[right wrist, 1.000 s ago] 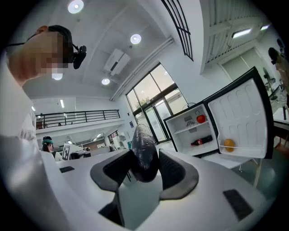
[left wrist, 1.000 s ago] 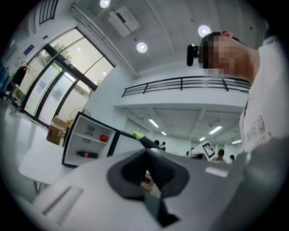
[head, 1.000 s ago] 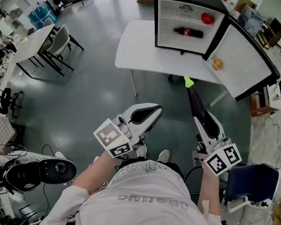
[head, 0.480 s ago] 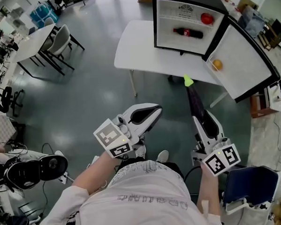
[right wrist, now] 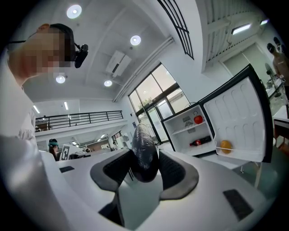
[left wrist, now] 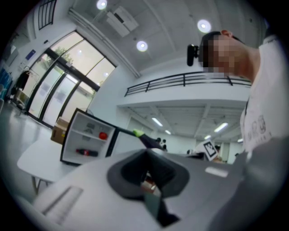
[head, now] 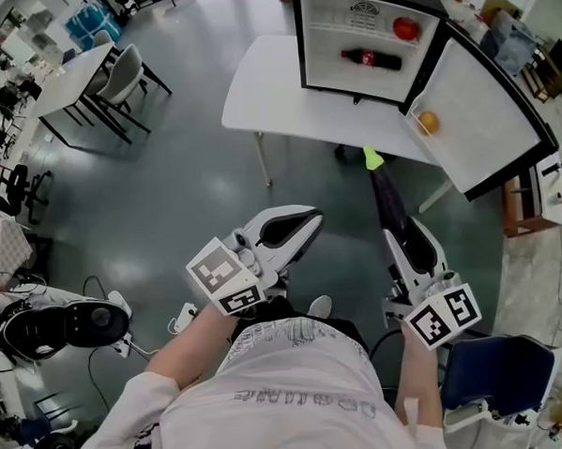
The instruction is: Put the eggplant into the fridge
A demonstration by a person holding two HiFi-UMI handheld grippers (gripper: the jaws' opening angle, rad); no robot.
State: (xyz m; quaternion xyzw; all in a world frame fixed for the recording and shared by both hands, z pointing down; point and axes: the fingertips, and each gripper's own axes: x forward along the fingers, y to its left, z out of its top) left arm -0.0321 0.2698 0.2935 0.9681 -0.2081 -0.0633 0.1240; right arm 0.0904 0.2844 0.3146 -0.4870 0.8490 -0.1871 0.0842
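A long dark purple eggplant [head: 390, 200] with a green stem end pointing ahead sticks out of my right gripper [head: 410, 242], which is shut on it. In the right gripper view the eggplant [right wrist: 144, 149] stands between the two black pads. My left gripper [head: 283, 231] hangs beside it over the floor, shut with nothing in it; in the left gripper view the left gripper [left wrist: 146, 173] shows only its dark pads. Ahead, a small black fridge [head: 341, 82] stands on a white table [head: 265, 93], its door [head: 482, 124] swung open to the right.
Inside the fridge lie a cola bottle [head: 371, 58] and a red fruit [head: 405, 28]; an orange [head: 428, 122] sits in the door shelf. A second table with chairs [head: 114, 82] stands far left. A blue chair [head: 495, 372] is at my lower right, black gear [head: 66, 326] at my lower left.
The fridge and table have shifted slightly up and left in the head view as the person moved. Both grippers keep their pose, the eggplant still held in the right one.
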